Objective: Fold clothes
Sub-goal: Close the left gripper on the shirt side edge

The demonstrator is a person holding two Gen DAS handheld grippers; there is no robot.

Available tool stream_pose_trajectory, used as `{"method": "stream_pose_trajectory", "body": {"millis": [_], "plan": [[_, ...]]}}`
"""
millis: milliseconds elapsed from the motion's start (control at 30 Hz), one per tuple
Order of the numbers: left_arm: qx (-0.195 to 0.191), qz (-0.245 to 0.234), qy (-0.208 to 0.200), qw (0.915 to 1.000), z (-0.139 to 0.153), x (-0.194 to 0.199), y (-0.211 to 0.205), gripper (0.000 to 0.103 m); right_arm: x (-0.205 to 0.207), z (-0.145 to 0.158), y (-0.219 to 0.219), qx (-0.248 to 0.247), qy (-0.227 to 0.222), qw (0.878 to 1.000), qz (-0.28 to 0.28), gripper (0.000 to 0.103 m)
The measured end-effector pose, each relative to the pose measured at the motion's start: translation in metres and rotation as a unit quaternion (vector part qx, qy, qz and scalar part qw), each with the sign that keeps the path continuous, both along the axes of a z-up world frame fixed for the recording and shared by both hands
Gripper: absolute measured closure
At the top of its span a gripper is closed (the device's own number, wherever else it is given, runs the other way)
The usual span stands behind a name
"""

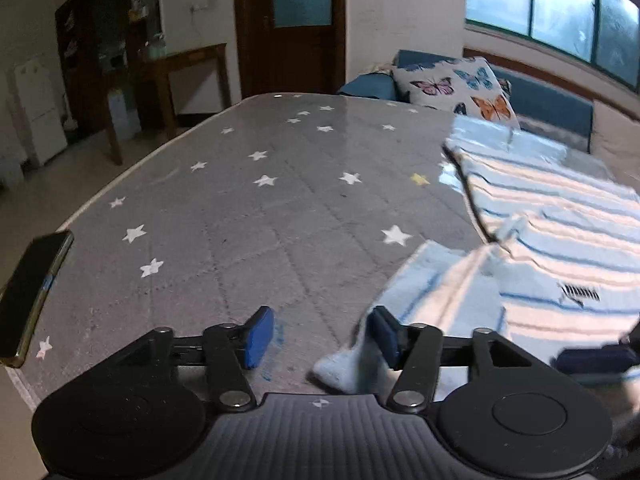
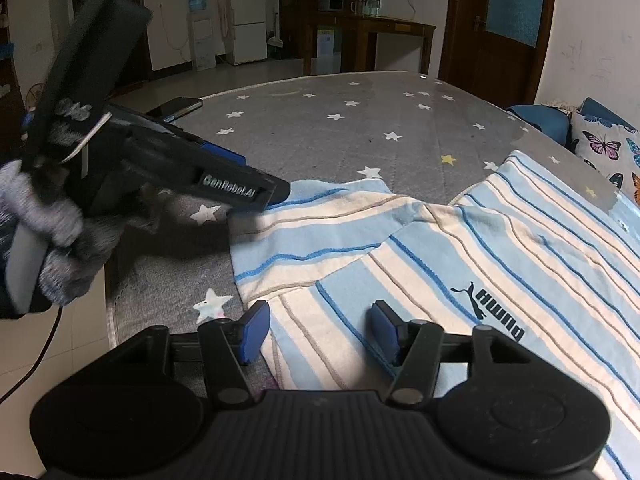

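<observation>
A light-blue and white striped shirt with a black logo lies flat on the grey star-patterned table cover. Its left sleeve is spread out sideways. In the right wrist view my right gripper stands open over the shirt's near left corner, with fabric lying between the apart pads. In the left wrist view my left gripper is open at the sleeve's end, and the cloth touches only the right pad. The right wrist view shows the left gripper, blurred, held by a gloved hand.
A dark phone lies at the table's left edge. A butterfly pillow and blue cushions sit beyond the far right corner. The cover left of the shirt is bare grey. A fridge, a wooden desk and a door stand behind.
</observation>
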State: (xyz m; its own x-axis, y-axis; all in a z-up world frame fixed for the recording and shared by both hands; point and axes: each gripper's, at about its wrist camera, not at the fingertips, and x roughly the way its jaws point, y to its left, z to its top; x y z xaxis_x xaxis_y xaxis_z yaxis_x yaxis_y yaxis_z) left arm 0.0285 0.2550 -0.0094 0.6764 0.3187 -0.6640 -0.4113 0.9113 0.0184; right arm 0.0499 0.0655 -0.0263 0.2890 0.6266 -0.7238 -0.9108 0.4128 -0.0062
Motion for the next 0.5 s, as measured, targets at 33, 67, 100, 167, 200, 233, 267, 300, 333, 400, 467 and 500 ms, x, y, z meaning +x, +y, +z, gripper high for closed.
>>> {"method": "stream_pose_trajectory", "body": {"millis": [33,67,100,167,200,233,267,300,333,400,467,500], "plan": [[0.001,0.0,-0.004,1.0,0.002,-0.001,0.001,0.041,0.0,0.0,0.0,0.001,0.0,1.0,0.0,0.045],[0.002,0.001,-0.009,1.0,0.004,-0.002,0.001,0.041,0.0,0.0,0.0,0.001,0.0,1.0,0.0,0.045],[0.001,-0.002,-0.014,0.9999,0.006,-0.004,0.001,0.041,0.0,0.0,0.0,0.001,0.001,1.0,0.0,0.045],[0.003,-0.017,-0.021,0.9996,0.007,-0.004,-0.003,0.038,0.0,0.0,0.0,0.002,0.001,1.0,0.0,0.045],[0.009,-0.018,-0.018,0.9996,0.006,-0.002,-0.005,0.038,0.0,0.0,0.0,0.002,0.0,1.0,0.0,0.045],[0.012,-0.019,-0.015,0.9996,0.005,0.001,-0.006,0.038,0.0,0.0,0.0,0.002,0.0,1.0,0.0,0.045],[0.013,-0.02,-0.012,0.9997,0.003,0.005,-0.007,0.038,0.0,-0.001,0.0,0.002,0.0,1.0,-0.001,0.044],[0.014,-0.019,-0.009,0.9997,0.002,0.011,-0.007,0.038,0.0,-0.001,0.0,0.002,0.0,1.0,-0.001,0.044],[0.015,-0.019,-0.005,0.9997,0.001,0.016,-0.007,0.038,0.0,-0.001,0.0,0.003,0.0,1.0,-0.002,0.044],[0.015,-0.017,0.007,0.9997,-0.002,0.026,-0.007,0.037,0.0,-0.001,0.0,0.003,0.0,1.0,-0.003,0.044],[0.026,-0.016,0.009,0.9995,-0.003,0.031,-0.008,0.036,0.0,-0.001,0.0,0.003,0.0,1.0,-0.003,0.044],[0.033,-0.015,0.009,0.9993,-0.004,0.032,-0.009,0.036,0.0,-0.001,0.0,0.004,0.0,1.0,-0.003,0.044]]}}
